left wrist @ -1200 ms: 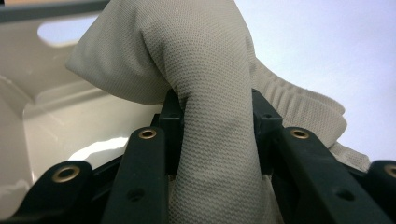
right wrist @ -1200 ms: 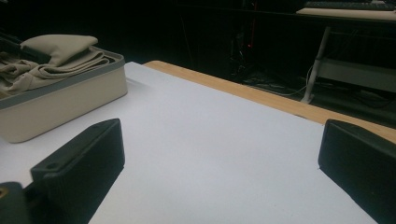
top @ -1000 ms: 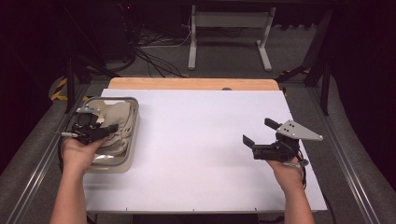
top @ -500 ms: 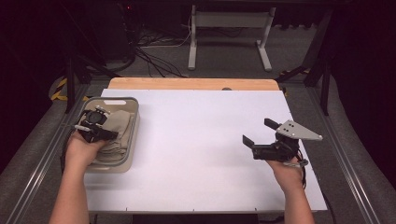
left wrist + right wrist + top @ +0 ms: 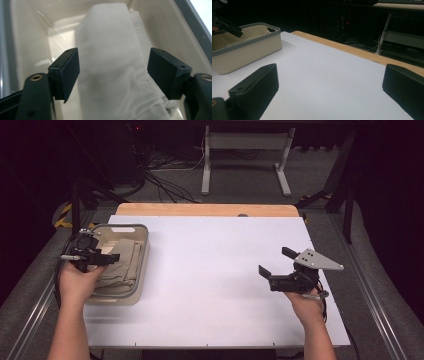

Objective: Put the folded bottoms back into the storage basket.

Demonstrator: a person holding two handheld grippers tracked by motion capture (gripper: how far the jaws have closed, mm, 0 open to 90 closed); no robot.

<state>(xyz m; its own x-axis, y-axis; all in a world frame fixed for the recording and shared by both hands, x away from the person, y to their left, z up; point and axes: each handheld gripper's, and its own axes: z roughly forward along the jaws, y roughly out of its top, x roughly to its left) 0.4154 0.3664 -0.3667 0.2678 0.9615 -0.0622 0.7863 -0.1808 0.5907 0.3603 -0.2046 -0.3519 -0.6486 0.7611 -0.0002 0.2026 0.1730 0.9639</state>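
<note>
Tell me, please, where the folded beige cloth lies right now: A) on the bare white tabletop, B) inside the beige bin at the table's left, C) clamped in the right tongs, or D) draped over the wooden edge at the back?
B: the cloth lies inside the bin at the table's left, and the left tongs stand open above it without pressing on it.

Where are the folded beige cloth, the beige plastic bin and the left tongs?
folded beige cloth (image 5: 110, 65), left gripper view, middle of the fold
beige plastic bin (image 5: 146, 251), high view, right rim
left tongs (image 5: 113, 70), left gripper view, midway between fingertips
</note>
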